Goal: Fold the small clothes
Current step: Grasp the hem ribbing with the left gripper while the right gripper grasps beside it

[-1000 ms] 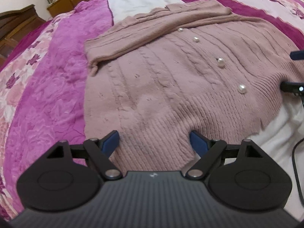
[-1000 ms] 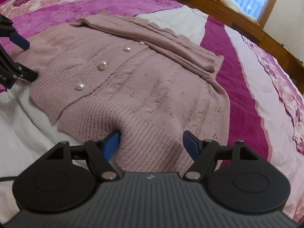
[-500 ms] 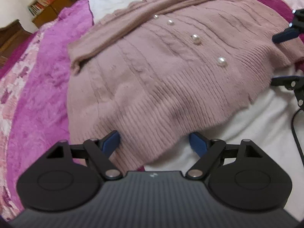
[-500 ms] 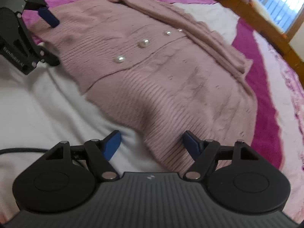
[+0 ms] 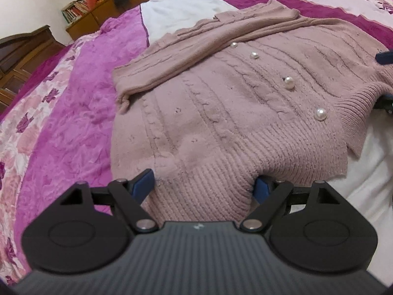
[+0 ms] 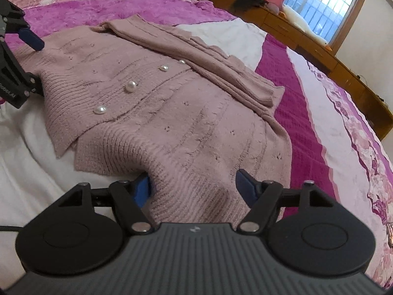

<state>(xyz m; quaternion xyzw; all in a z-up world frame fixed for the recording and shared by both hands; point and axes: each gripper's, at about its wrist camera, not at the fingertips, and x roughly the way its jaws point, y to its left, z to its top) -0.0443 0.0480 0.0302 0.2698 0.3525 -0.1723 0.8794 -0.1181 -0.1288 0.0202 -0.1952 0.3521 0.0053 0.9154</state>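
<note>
A dusty-pink knit cardigan (image 5: 233, 113) with pearl buttons (image 5: 289, 82) lies flat on the bed, both sleeves folded across its upper part. My left gripper (image 5: 203, 186) is open, with the ribbed hem lying between its blue fingertips. The cardigan also shows in the right wrist view (image 6: 176, 113). My right gripper (image 6: 194, 186) is open too, with the hem's other end between its fingertips. Each gripper appears at the edge of the other's view, the left gripper (image 6: 14, 56) at the far left.
The bed cover has magenta (image 5: 73, 123), white (image 6: 32, 167) and floral (image 6: 368, 147) bands. A low wooden cabinet (image 6: 319, 51) runs along the far wall below a window (image 6: 321, 2). A dark headboard (image 5: 22, 49) stands at the left. A black cable (image 6: 9, 227) lies on the white band.
Half a second ago both grippers had pulled back off the hem; now both have moved forward again so the ribbed hem sits between their open fingertips.
</note>
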